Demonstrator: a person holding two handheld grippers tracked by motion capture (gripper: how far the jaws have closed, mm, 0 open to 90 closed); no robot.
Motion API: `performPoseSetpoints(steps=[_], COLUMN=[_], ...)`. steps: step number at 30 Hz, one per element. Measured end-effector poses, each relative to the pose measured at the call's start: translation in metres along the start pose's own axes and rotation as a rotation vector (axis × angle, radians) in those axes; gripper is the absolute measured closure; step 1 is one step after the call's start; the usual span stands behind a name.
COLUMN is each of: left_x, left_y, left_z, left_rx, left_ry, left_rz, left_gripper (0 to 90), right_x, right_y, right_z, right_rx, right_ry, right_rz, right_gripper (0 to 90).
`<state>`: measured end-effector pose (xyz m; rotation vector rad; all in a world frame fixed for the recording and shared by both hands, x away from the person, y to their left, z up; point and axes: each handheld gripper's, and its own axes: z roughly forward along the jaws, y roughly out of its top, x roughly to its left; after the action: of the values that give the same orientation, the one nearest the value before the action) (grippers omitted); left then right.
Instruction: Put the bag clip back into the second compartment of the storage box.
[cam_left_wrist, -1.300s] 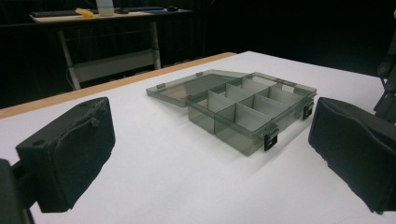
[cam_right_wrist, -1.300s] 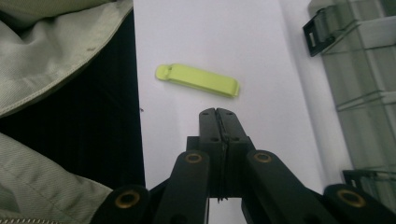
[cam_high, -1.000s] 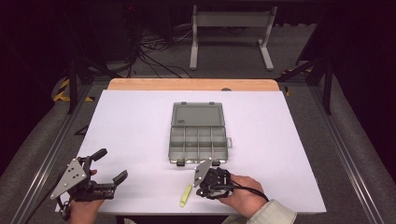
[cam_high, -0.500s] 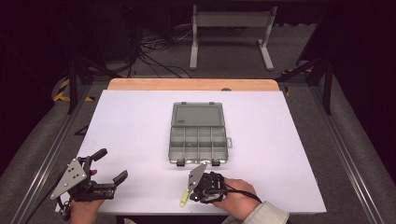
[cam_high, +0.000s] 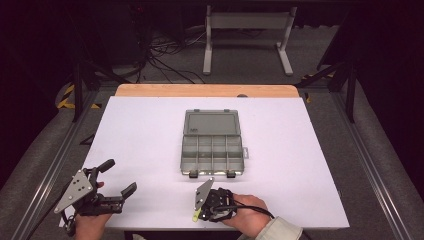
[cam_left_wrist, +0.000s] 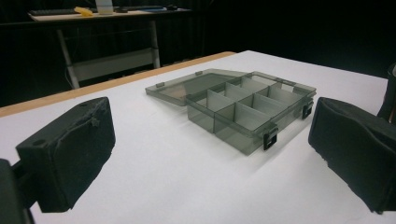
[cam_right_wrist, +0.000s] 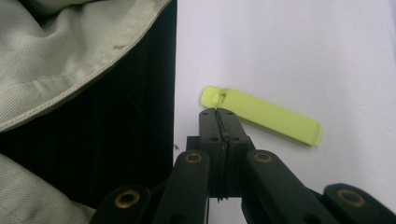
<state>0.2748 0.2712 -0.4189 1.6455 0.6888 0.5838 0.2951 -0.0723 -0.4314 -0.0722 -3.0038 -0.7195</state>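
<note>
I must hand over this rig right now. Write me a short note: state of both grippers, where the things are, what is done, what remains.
Left gripper: open, holds nothing, near the table's front left corner.
Right gripper: jaws closed together, pointing down at the front edge; its tips sit beside the yellow-green strip, and I cannot tell if they touch it.
Strip: lies flat on the white table.
Grey compartment box: mid-table, lid folded open, the compartments seen look empty.
Done: box opened.
Left, probably: open the jaws, grasp the strip, place it in a compartment.
</note>
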Motion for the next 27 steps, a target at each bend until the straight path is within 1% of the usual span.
performPoseSetpoints(steps=[6, 7, 16, 17, 23, 27], left_x=[0.000, 0.000, 0.000, 0.001, 0.001, 0.001], left_y=[0.000, 0.000, 0.000, 0.000, 0.000, 0.000], left_z=[0.000, 0.000, -0.001, -0.001, 0.000, 0.000], left_rx=[0.001, 0.001, 0.001, 0.003, 0.002, 0.003], left_ry=[-0.002, 0.000, -0.002, -0.003, -0.002, -0.002], left_rz=[0.001, 0.000, -0.003, -0.002, -0.002, -0.002], left_gripper=[1.0, 1.0, 1.1, 1.1, 1.1, 1.1], right_x=[0.000, 0.000, -0.002, -0.003, -0.006, -0.010], right_y=[0.002, 0.002, 0.005, 0.007, 0.009, 0.011], right_z=[0.004, 0.004, 0.009, 0.010, 0.013, 0.015], right_rx=[0.002, 0.000, -0.022, -0.030, -0.054, -0.076], right_ry=[0.003, 0.005, -0.007, -0.016, -0.034, -0.047], right_rz=[-0.001, -0.007, -0.002, 0.012, 0.032, 0.061], right_gripper=[90.0, 90.0, 89.8, 89.7, 89.7, 88.9])
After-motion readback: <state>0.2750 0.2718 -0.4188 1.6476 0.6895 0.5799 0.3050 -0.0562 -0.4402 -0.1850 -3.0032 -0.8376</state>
